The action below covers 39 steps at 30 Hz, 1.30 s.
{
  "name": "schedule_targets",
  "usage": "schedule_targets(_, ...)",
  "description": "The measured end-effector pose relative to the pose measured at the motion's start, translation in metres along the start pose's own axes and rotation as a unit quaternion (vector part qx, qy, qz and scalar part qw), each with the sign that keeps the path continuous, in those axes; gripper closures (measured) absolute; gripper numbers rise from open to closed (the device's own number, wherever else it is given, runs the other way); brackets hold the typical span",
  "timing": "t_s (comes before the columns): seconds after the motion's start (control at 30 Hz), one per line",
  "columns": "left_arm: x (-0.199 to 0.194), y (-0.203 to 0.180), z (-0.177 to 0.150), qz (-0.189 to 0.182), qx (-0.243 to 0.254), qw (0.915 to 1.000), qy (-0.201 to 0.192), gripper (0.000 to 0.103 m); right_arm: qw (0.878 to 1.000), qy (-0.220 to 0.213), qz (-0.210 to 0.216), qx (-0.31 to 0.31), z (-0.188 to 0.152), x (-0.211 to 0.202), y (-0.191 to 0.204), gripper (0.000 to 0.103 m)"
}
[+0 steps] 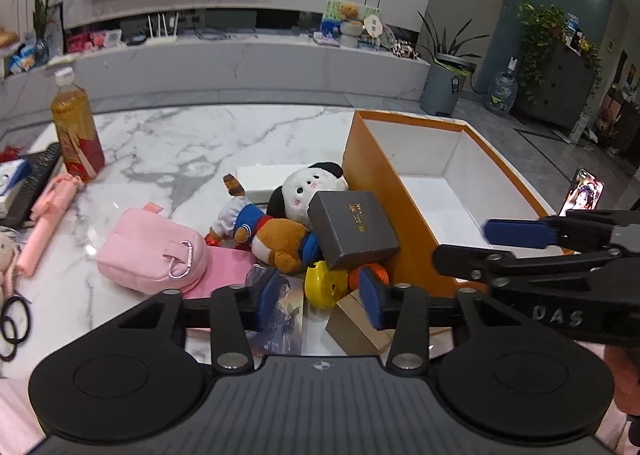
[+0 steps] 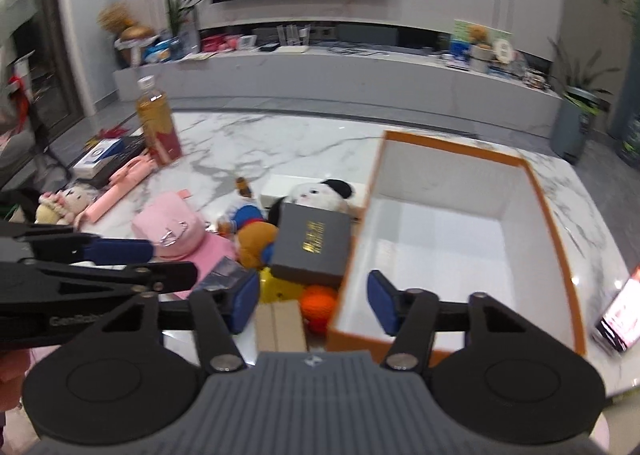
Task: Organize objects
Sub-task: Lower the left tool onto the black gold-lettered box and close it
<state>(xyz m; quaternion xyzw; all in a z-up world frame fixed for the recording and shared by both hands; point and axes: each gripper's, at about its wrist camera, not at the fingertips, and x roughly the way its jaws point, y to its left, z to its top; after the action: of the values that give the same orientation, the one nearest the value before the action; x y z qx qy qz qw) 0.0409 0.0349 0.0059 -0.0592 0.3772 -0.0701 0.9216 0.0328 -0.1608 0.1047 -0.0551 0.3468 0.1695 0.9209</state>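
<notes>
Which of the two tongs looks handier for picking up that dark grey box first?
Probably the left tongs: they point at the toy pile, with the dark grey box straight ahead. The right tongs straddle the orange bin's near wall.

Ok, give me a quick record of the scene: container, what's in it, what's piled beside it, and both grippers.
container: orange box, open top
contents: nothing visible inside
pile beside box: grey box on plush toys, yellow toy, orange ball
further left: pink pouch, bottle
left gripper: jaws apart, holding nothing
right gripper: jaws apart, holding nothing
</notes>
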Motion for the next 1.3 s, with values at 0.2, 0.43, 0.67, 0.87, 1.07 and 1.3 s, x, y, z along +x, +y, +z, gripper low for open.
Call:
schedule_targets(0.2, 0.023, 0.010, 0.016, -0.028, -0.024, 0.9993, 0.006, 0.062, 0.999, 0.025, 0.007, -0.045, 0.017, 0.036, 0.002, 0.076)
schedule_targets(0.43, 0.071, 0.024, 0.035, -0.075, -0.084, 0.9930, 0.036, 0.057, 0.997, 0.050, -0.003, -0.061, 0.035, 0.073, -0.010, 0.081)
schedule_targets(0.67, 0.112, 0.035, 0.046, -0.091, -0.126, 0.9857, 0.065, 0.030, 0.996, 0.068, -0.013, -0.061, 0.044, 0.097, -0.027, 0.078)
schedule_targets(0.87, 0.138, 0.037, 0.048, -0.125, -0.142, 0.9771, 0.097, 0.027, 0.994, 0.091, -0.012, -0.056, 0.046, 0.116, -0.037, 0.070)
schedule_targets(1.07, 0.155, 0.037, 0.046, -0.140, -0.153, 0.9718, 0.113, 0.026, 0.992, 0.119, 0.012, -0.038, 0.040, 0.129, -0.043, 0.083)
schedule_targets(1.3, 0.151, 0.036, 0.049, -0.137, -0.151, 0.9740, 0.099, 0.047, 0.993, 0.114, 0.025, -0.018, 0.036, 0.130, -0.046, 0.086)
